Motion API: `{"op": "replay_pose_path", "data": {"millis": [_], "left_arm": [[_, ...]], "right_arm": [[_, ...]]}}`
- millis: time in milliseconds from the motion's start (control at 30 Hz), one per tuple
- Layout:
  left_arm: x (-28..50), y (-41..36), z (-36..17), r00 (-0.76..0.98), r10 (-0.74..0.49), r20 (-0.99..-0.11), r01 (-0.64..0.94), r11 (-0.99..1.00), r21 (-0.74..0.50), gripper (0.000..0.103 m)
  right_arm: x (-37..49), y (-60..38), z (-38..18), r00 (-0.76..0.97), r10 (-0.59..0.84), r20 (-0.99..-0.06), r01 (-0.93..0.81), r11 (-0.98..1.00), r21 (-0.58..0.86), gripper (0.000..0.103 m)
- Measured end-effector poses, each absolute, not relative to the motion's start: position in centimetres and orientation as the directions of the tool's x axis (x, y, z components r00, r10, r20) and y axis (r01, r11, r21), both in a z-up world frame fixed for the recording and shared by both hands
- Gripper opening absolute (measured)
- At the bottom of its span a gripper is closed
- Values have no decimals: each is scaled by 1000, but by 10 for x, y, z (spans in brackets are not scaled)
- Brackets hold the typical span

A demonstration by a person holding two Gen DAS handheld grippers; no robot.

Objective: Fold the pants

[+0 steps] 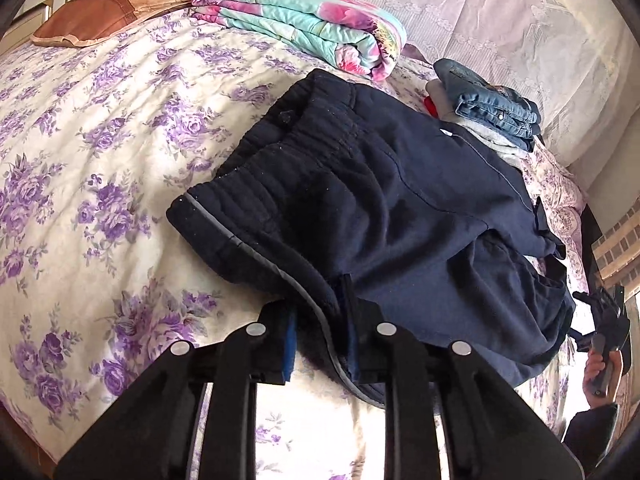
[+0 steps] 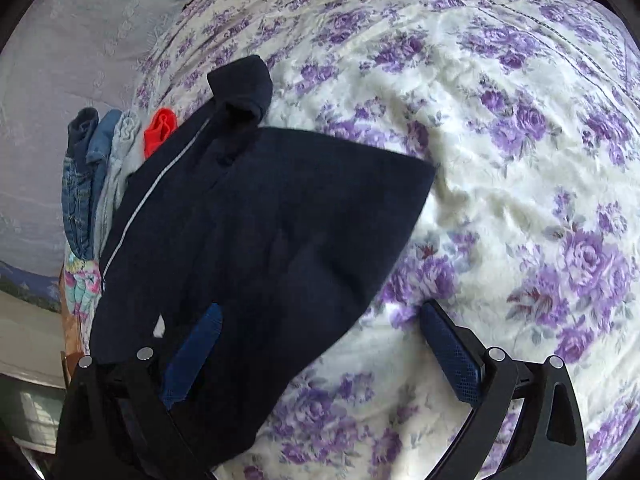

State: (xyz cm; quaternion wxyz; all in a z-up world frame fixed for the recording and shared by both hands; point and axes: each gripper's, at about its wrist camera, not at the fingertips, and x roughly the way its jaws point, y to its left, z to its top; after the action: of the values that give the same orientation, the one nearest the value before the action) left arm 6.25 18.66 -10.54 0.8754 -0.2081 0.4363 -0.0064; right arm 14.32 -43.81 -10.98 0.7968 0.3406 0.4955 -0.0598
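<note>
One pair of navy pants (image 1: 360, 208) lies on one bed (image 1: 100, 140), which wears a single cream bedspread printed with purple roses. At the head end sits one folded floral quilt (image 1: 304, 24) and one brown pillow (image 1: 104, 12). Beside the pants rises one stack of folded clothes (image 1: 492, 116): two denim pieces, one pale grey piece, and one small red item (image 2: 160, 130) (what kind of garment it is cannot be told). Two grippers are in view, each with two blue-padded fingers (image 2: 452, 352). One hand (image 1: 600, 368) shows at the edge of the left wrist view.
</note>
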Motion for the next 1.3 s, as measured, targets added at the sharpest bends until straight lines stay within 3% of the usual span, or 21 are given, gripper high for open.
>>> {"op": "replay_pose_path", "data": {"millis": [33, 67, 100, 133, 200, 300, 400, 567, 600, 700, 733, 767, 800, 867, 933, 1033, 1167, 1300], "left_arm": [[64, 187, -106, 615, -195, -764, -172, 912, -372, 20], [66, 187, -108, 611, -196, -767, -175, 912, -372, 20], [67, 186, -108, 609, -196, -769, -177, 911, -372, 20], [68, 186, -107, 607, -195, -770, -175, 912, -370, 19], [65, 188, -103, 612, -201, -765, -167, 912, -374, 18], [53, 195, -92, 636, -221, -739, -146, 907, -396, 15], [36, 204, -76, 664, -159, -730, -164, 923, -349, 11], [40, 212, -96, 587, -181, -789, -186, 918, -349, 11], [44, 209, -106, 563, -178, -807, -198, 919, -341, 11], [41, 202, -103, 558, -144, -817, -182, 939, -290, 12], [37, 203, -97, 550, -153, -821, -168, 943, -288, 17], [32, 207, -90, 548, -167, -820, -163, 940, -301, 19], [26, 213, -82, 555, -164, -815, -170, 937, -304, 25], [13, 225, -61, 595, -104, -797, -192, 944, -267, 40], [12, 233, -39, 623, -38, -782, -207, 955, -211, 41], [47, 233, -13, 634, -74, -770, -130, 971, -200, 51], [145, 216, -6, 580, -144, -802, -14, 982, -186, 51], [235, 181, -34, 473, -255, -844, 126, 967, -221, 51]], "right_arm": [[146, -439, -109, 534, 250, -808, 421, 750, 511, 83], [149, -438, -110, 556, 256, -791, 412, 742, 530, 43], [154, -437, -115, 536, 259, -803, 418, 745, 519, 19], [156, -437, -122, 517, 288, -806, 423, 733, 533, 9], [145, -442, -116, 552, 287, -783, 433, 703, 564, 7], [105, -438, -74, 618, 199, -760, 391, 761, 517, 7], [55, -440, -50, 641, 175, -747, 374, 779, 503, 7], [7, -441, -74, 586, 158, -795, 399, 797, 453, 10], [7, -441, -91, 547, 153, -823, 416, 804, 426, 18], [7, -440, -109, 508, 146, -849, 413, 824, 388, 23], [7, -439, -104, 483, 150, -863, 406, 835, 372, 37], [6, -438, -96, 470, 149, -870, 400, 843, 360, 58], [1, -436, -84, 471, 105, -876, 403, 858, 319, 69], [-5, -429, -55, 478, -59, -876, 403, 901, 159, 71], [-5, -423, -29, 482, -185, -856, 402, 915, 29, 76], [20, -409, 7, 565, -206, -799, 307, 951, -28, 82], [111, -368, 23, 626, -123, -770, 72, 992, -100, 84], [216, -334, 0, 599, -161, -785, -63, 967, -246, 83]]}}
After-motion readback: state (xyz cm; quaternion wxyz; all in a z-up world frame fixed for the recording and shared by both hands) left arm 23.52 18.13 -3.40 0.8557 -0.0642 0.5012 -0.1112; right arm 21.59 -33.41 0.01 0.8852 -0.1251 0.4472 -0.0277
